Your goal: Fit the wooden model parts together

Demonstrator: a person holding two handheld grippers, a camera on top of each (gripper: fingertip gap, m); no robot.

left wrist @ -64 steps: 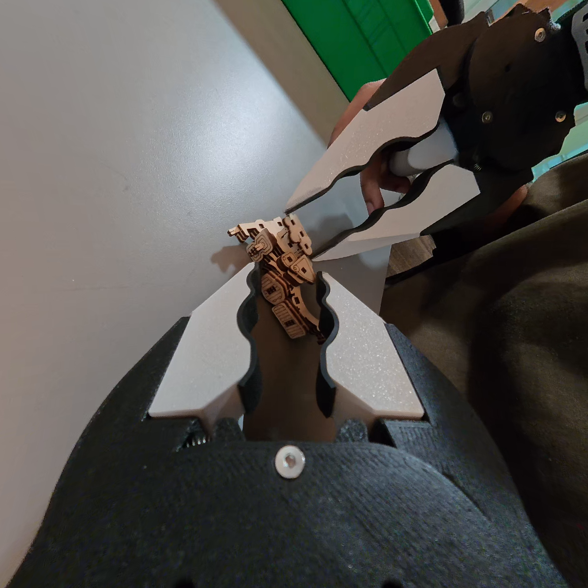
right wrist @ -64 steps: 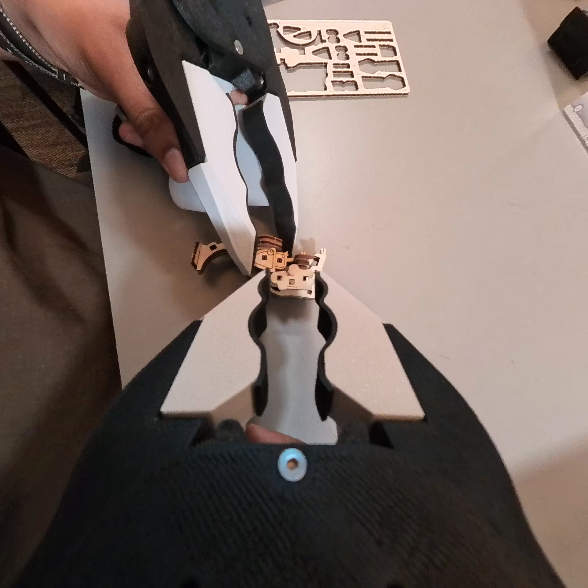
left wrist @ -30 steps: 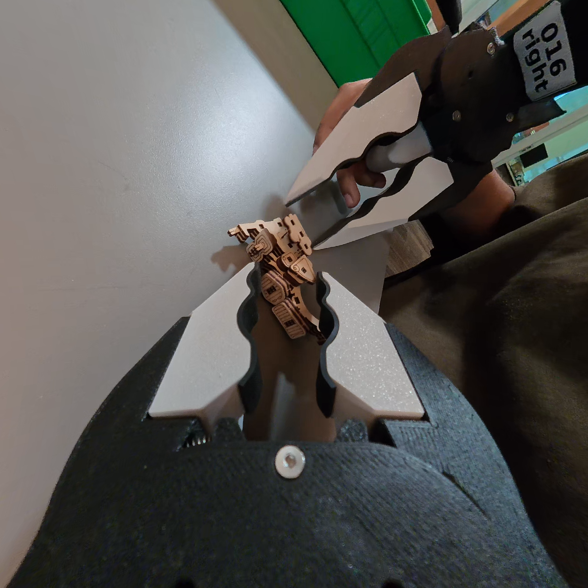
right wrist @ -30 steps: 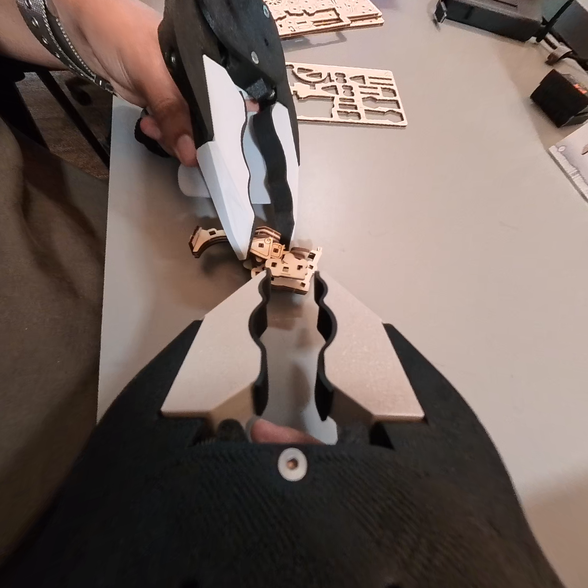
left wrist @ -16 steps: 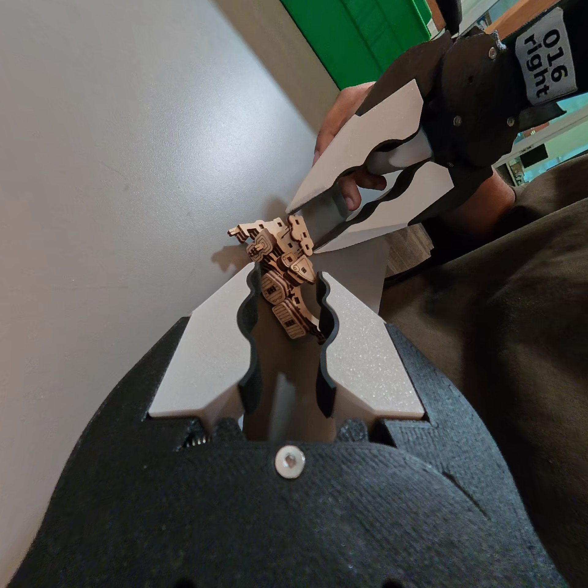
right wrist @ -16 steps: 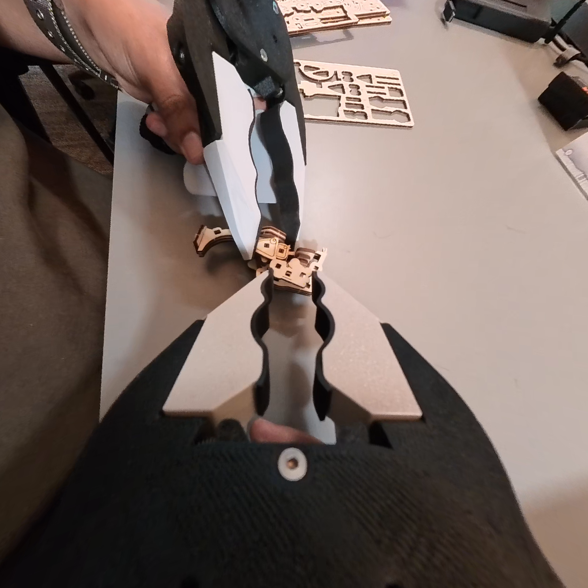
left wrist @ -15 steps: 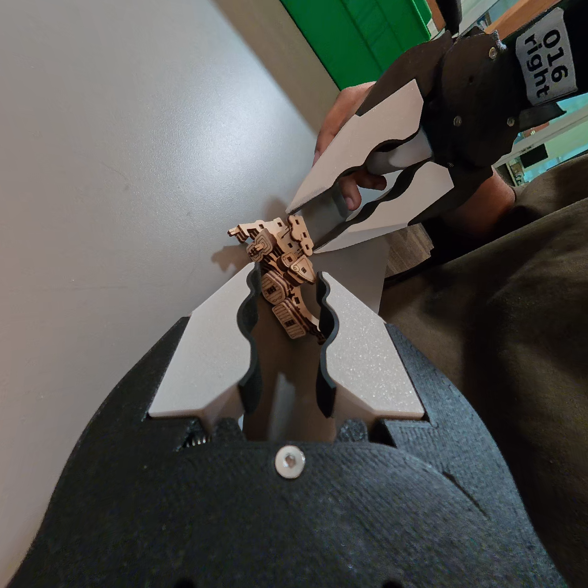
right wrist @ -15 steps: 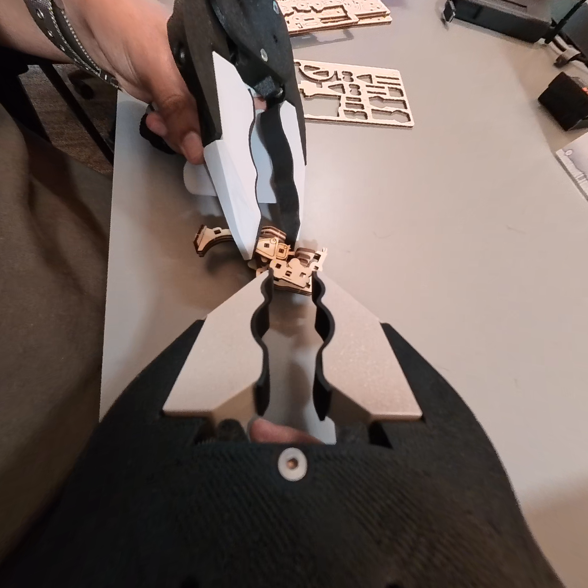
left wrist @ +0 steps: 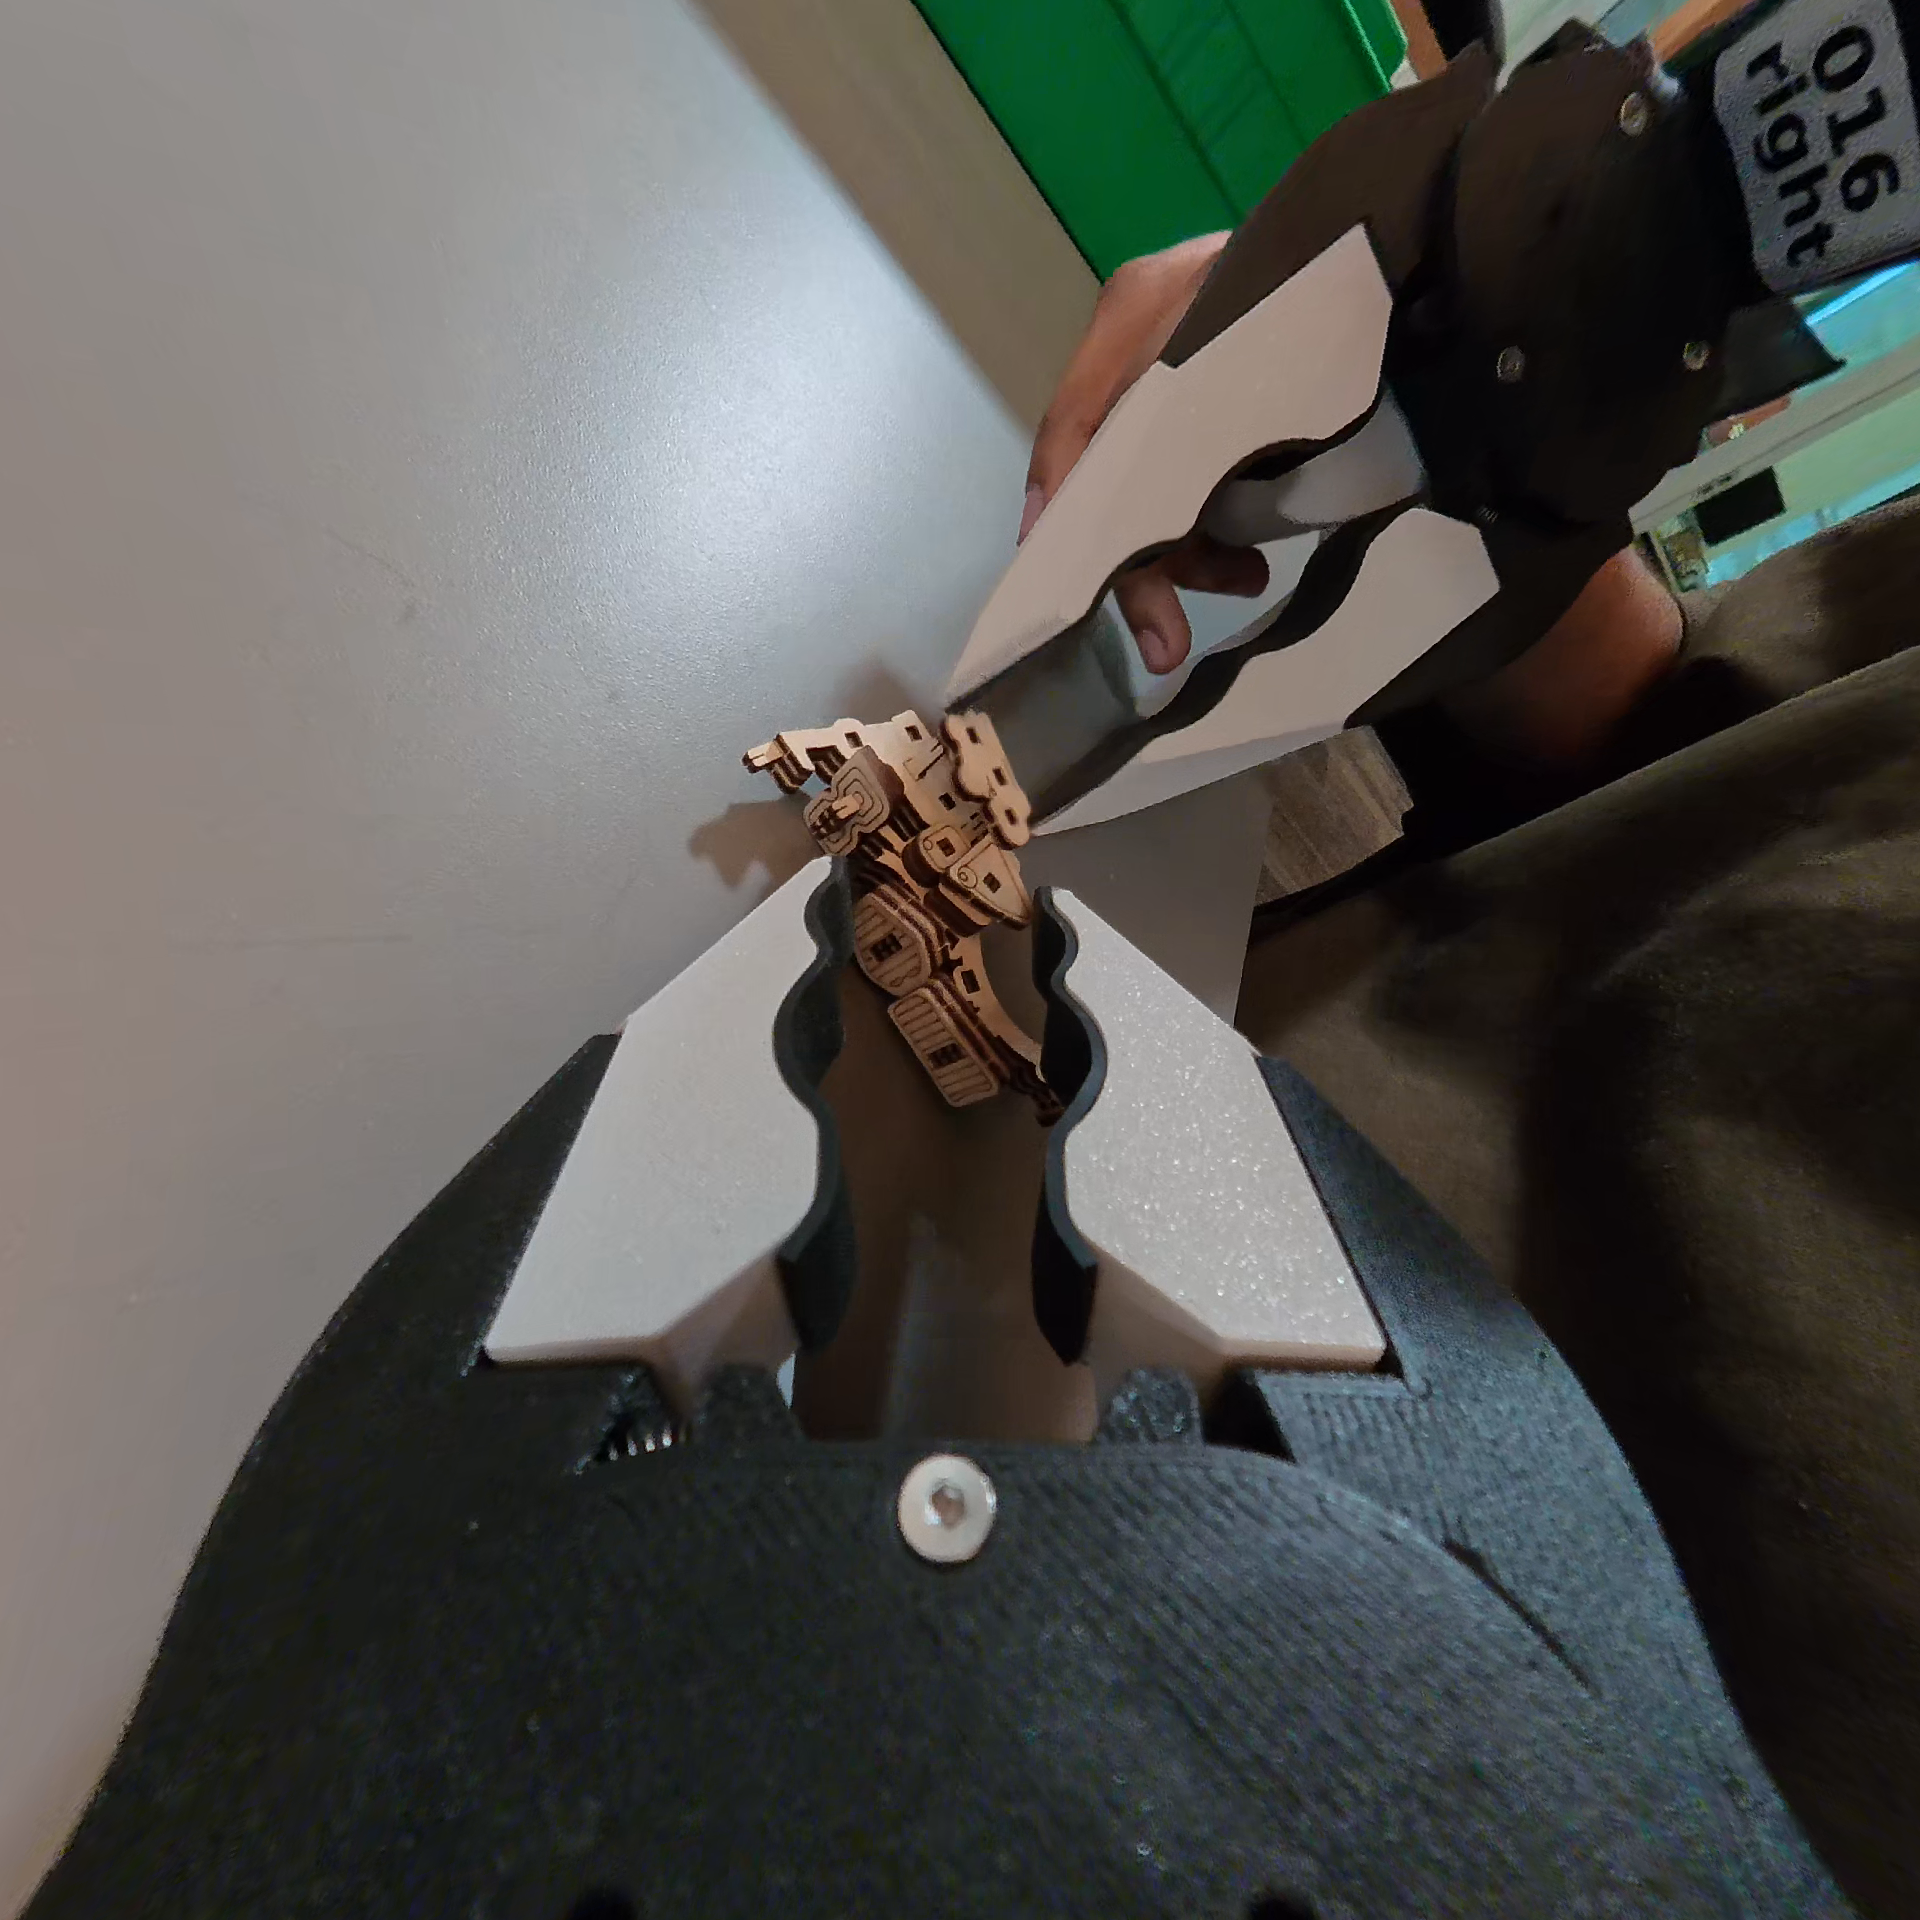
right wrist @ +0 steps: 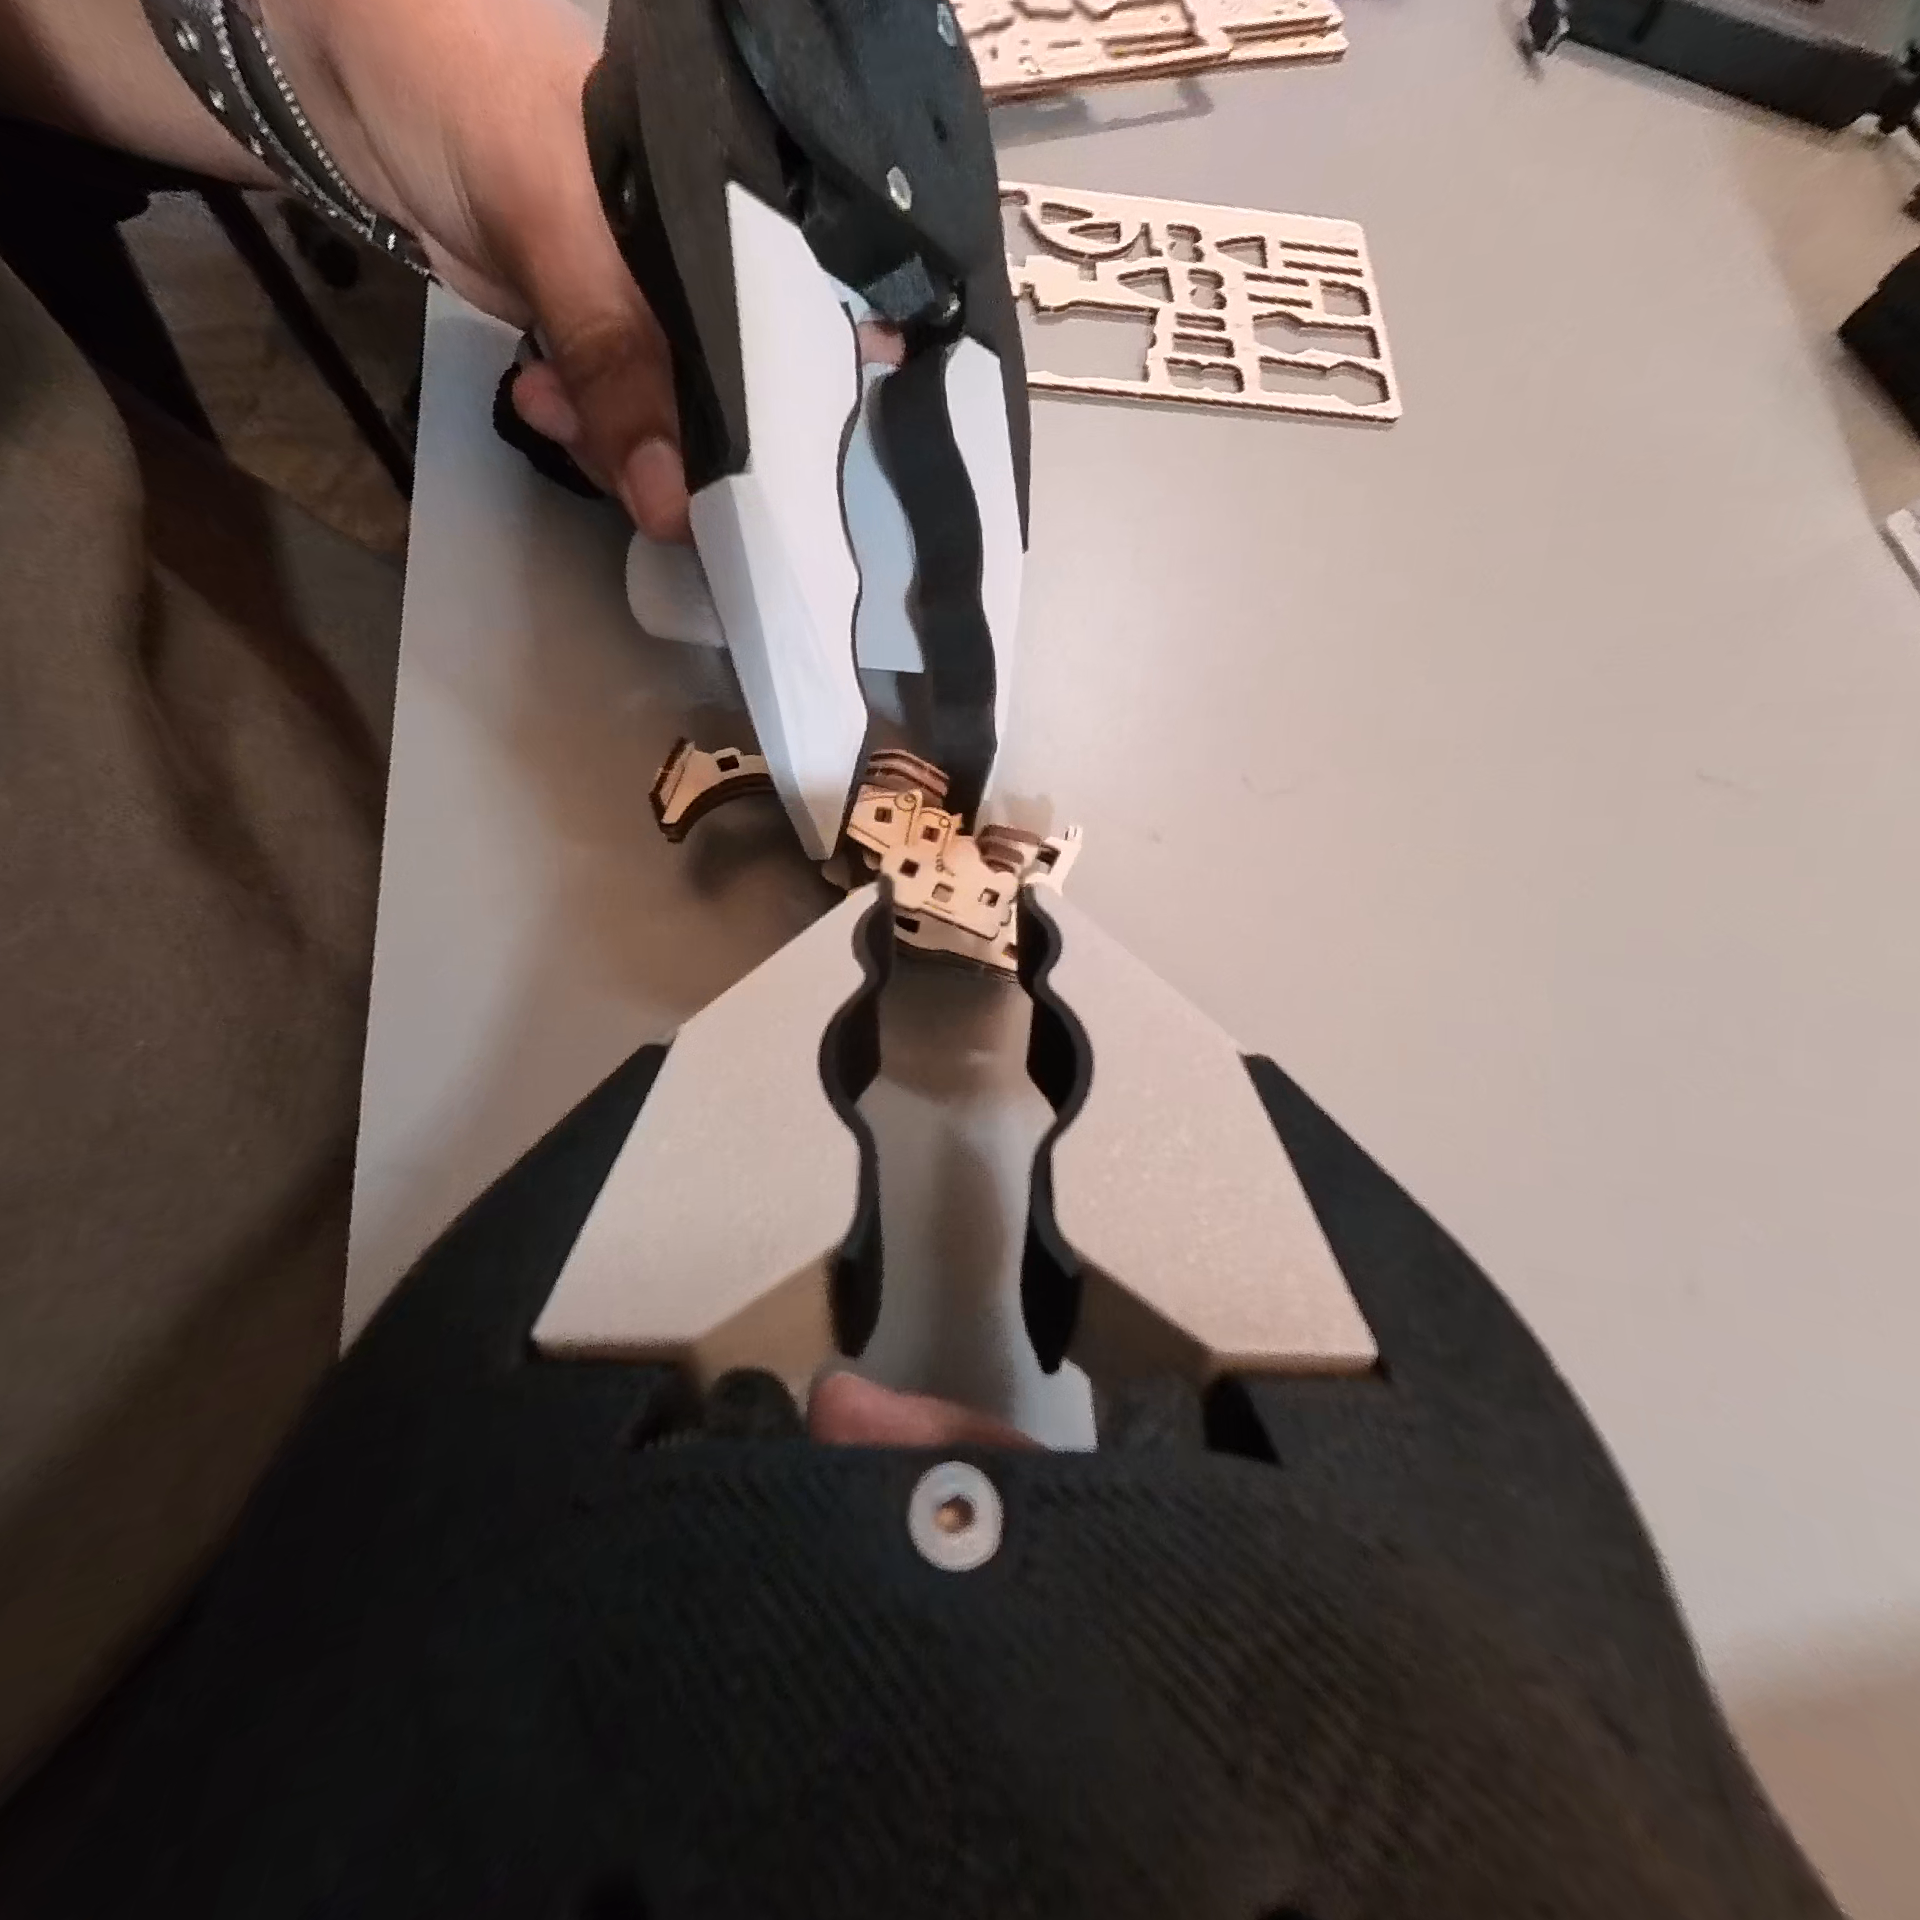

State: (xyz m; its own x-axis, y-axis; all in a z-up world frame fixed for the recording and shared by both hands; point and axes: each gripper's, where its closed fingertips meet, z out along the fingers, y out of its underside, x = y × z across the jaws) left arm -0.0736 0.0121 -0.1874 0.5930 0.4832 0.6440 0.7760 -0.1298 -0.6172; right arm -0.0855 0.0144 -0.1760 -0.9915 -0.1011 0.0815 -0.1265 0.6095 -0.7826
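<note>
A small laser-cut wooden model (left wrist: 904,821) is held in my left gripper (left wrist: 935,899), which is shut on its body just above the grey table (left wrist: 312,520). In the right wrist view the left gripper (right wrist: 899,821) comes down from above onto the model (right wrist: 951,883). The model's curved end (right wrist: 696,790) sticks out to the left of it. My right gripper (right wrist: 956,914) is open, and its tips flank the model's near end. In the left wrist view the right gripper (left wrist: 997,764) reaches the model's top from the upper right.
A wooden sheet with cut-out holes (right wrist: 1195,301) lies flat farther back, with more sheets (right wrist: 1143,31) behind it. Black objects (right wrist: 1881,322) sit at the right. The table's left edge (right wrist: 405,831) borders a person's olive-clad lap. A green panel (left wrist: 1122,114) stands beyond the table. Less than 4 cm separates the two grippers' tips.
The right gripper drew back from the model about a second ago and has come forward again, so its tips now flank it. The left gripper has held the model still.
</note>
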